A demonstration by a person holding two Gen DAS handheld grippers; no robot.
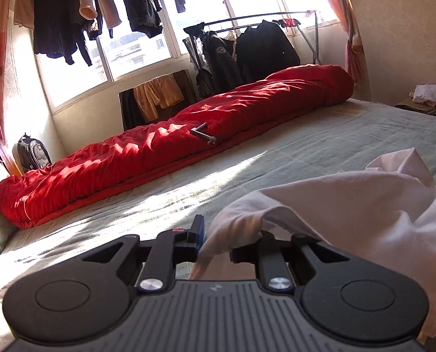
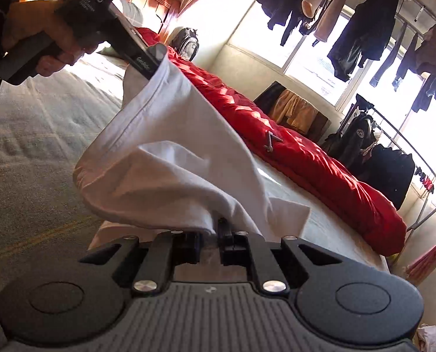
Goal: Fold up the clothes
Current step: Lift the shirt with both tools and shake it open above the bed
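Together we hold a white garment [image 2: 171, 146] lifted above a bed [image 2: 27, 135] covered in a pale green sheet. Starting at the left, a hand [image 2: 39, 38] grips the left hand-held gripper [image 2: 155, 66], whose jaws are pressed together on one hemmed edge of the cloth, pinching it up in the air. From that pinch the white fabric slopes down and to the right in loose folds. At its lower end the right hand-held gripper [image 2: 210, 239] has its jaws closed on another bunched edge of the same garment, with cloth caught between them.

Seen from the left gripper's own camera, the cloth [image 1: 350, 205] drapes over its right finger and hangs through the narrow gap between the jaws, spreading off to the right.

Further right, behind the garment, a long red quilt [image 2: 320, 158] lies rolled along the far side of the bed. Beyond it, dark clothes hang on a rack [image 2: 388, 164] beside bright windows.
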